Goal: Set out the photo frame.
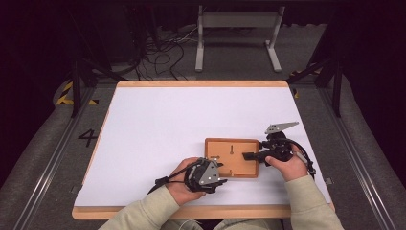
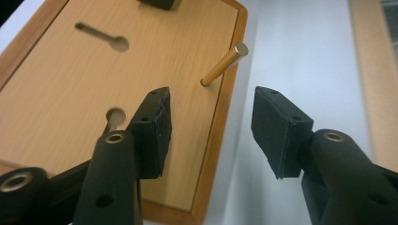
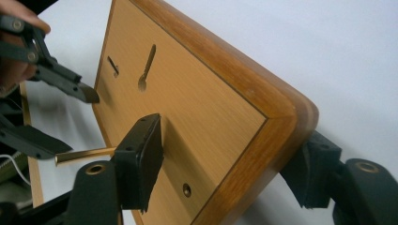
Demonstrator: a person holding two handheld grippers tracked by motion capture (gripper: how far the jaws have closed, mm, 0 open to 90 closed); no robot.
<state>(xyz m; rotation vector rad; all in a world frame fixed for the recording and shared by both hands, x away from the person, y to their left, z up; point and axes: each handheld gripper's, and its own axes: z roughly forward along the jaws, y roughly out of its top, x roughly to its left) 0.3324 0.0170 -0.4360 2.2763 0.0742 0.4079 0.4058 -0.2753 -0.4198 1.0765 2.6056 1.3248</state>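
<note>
Left gripper (image 2: 211, 126): jaws stand open with nothing between the pads. One jaw hangs over the wooden board (image 2: 94, 93); the other is past the board's edge, over the white table (image 2: 305, 47). Just ahead of the jaws a brass pin (image 2: 223, 64) stands up out of the board near that edge. Farther ahead, on the board's face, lies a keyhole slot (image 2: 101, 37).

Right gripper (image 3: 230, 159): jaws straddle a corner of the board, one pad on its top face, the other at its underside, with the corner lifted off the table. Whether the pads press fully I cannot tell.

In the high view, the left hand (image 1: 184, 184) holds its gripper at the board's near left corner, forearm coming in from the near table edge. The right hand (image 1: 289, 165) holds its gripper level at the board's right end, jaws pointing left.
</note>
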